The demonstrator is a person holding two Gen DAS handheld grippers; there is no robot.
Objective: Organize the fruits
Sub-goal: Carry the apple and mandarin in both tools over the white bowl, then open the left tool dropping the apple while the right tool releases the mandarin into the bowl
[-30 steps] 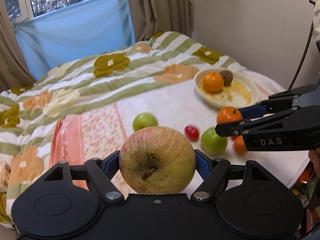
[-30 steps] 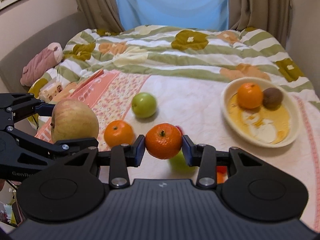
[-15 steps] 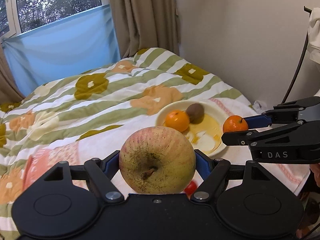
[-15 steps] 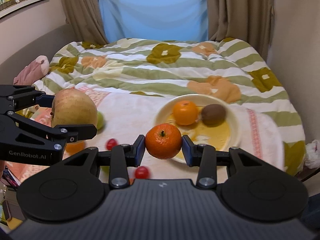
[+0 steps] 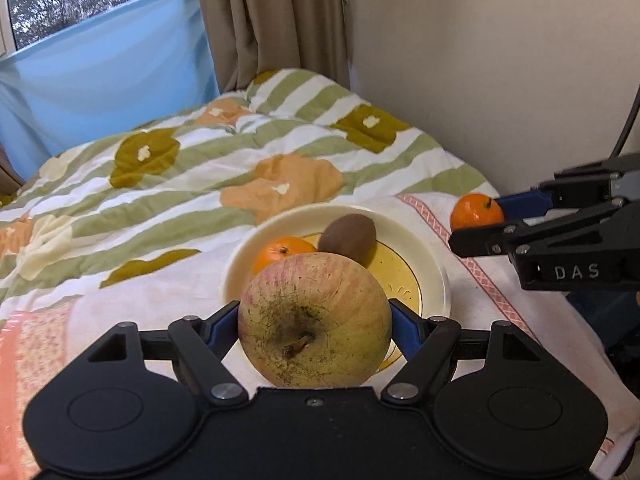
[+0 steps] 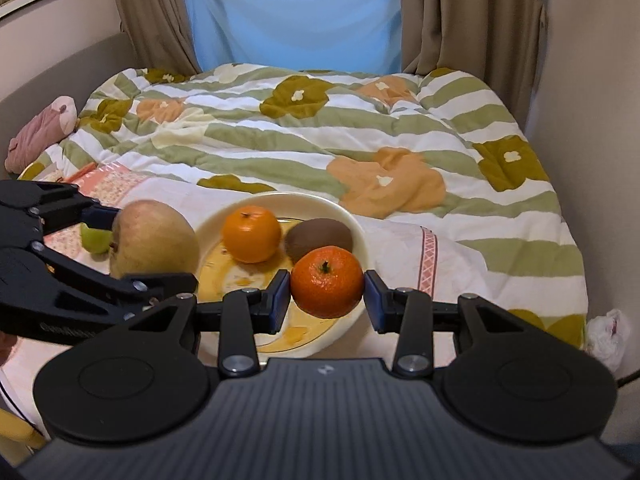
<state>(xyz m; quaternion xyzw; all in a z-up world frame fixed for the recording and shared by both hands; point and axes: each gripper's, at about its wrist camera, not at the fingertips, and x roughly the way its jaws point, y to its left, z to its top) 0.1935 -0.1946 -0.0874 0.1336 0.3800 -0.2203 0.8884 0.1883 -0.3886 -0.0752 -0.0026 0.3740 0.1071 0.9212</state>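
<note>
My left gripper (image 5: 315, 322) is shut on a large yellow-red apple (image 5: 314, 316), held over the near rim of the cream bowl (image 5: 434, 276). My right gripper (image 6: 326, 290) is shut on a tangerine (image 6: 326, 282), held above the bowl's (image 6: 352, 224) near right rim. The bowl holds another tangerine (image 6: 251, 234) and a brown kiwi (image 6: 320, 236). In the left wrist view the right gripper (image 5: 480, 220) with its tangerine (image 5: 474, 212) is to the right of the bowl. In the right wrist view the left gripper (image 6: 132, 252) with the apple (image 6: 154, 240) is at the bowl's left.
The bowl rests on a white cloth (image 6: 404, 248) over a flowered quilt (image 6: 360, 132) on a bed. A green apple (image 6: 96, 238) lies behind the left gripper. A wall (image 5: 500, 60) stands close on the right. A pink soft toy (image 6: 40, 132) lies at far left.
Both grippers have moved toward the bowl with their fruit; the bowl looks nearer and more central. The loose fruit on the cloth has mostly dropped out of view.
</note>
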